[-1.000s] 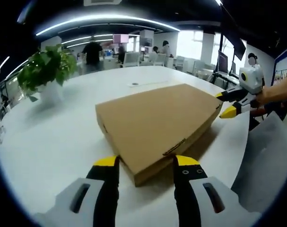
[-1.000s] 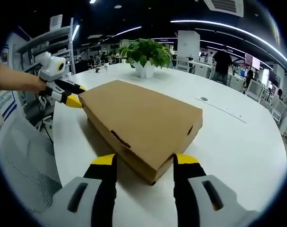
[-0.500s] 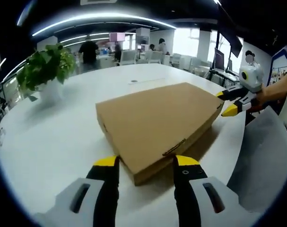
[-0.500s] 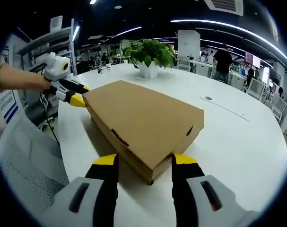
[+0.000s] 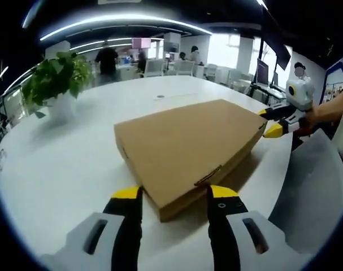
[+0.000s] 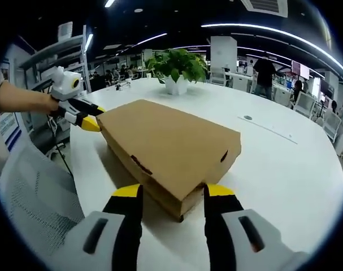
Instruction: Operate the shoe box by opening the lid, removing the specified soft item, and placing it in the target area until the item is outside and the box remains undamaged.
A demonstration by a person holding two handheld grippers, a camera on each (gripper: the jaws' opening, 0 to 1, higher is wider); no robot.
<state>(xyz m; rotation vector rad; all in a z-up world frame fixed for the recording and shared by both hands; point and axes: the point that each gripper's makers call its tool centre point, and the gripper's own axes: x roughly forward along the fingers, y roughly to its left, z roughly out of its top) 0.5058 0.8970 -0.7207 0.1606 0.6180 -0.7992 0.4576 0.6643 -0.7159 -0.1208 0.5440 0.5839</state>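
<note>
Nothing has shifted: each open tool [image 5: 174, 195] [image 6: 171, 192] straddles an opposite near corner of the closed shoe box [image 5: 188, 144], lying flat.

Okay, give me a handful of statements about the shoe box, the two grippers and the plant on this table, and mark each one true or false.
1. The shoe box lid is closed. True.
2. The left gripper has its fingers at a near corner of the box, one on each side. True.
3. The potted plant stands on top of the box. False: it stands on the white table, beyond the box.
4. A soft item already lies on the table beside the box. False: none is out; the box is closed.
5. The right gripper is open at the box's other corner. True.
</note>
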